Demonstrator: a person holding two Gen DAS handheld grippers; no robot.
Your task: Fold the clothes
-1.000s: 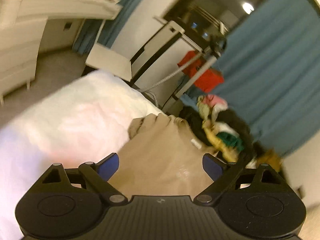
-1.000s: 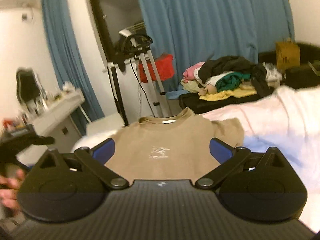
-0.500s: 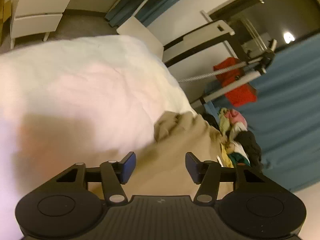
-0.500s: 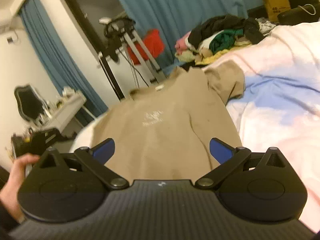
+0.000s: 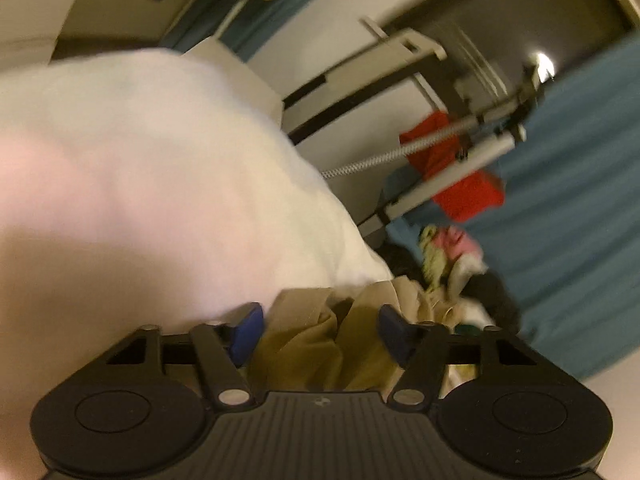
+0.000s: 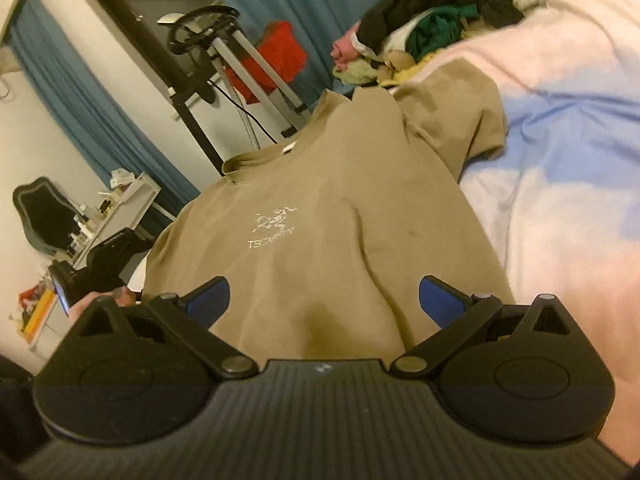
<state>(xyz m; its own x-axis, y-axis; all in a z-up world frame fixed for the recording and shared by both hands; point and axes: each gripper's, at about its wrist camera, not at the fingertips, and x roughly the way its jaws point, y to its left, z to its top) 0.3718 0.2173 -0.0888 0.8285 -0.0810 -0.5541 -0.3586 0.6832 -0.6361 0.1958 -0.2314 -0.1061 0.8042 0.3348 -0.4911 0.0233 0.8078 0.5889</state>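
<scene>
Left gripper [image 5: 320, 330]: jaws closing, with bunched tan cloth of the T-shirt [image 6: 320, 216] between the blue pads [image 5: 247, 334]. Pads not seen pressing on the cloth; a gap shows on each side. Left wrist view is motion-blurred, so contact cannot be settled.

Right gripper [image 6: 324, 300]: jaws wide apart, nothing gripped. It hangs over the lower hem area of the shirt, pads clear of the fabric.

Containers: none in either view. The carrier is the bed [image 6: 560, 152], with a pale pink and blue cover.

Shirt lies flat, front up, white chest print readable. Its long axis runs from the hem at the near edge of the bed to the collar at the far edge. Collar points away, toward the clothes steamer stand [image 6: 236, 60]. One sleeve is spread out toward the bed's middle. The other sleeve lies at the bed's side edge, where a hand [image 6: 96, 304] holding the left gripper is partly cut off by the right gripper body.

Hard to make out: hem itself hidden under the right gripper body. Clothes pile [image 6: 420, 28] beyond the far edge is a jumble; single items cannot be told apart. Red item [image 6: 276, 56] behind the stand unidentified.
</scene>
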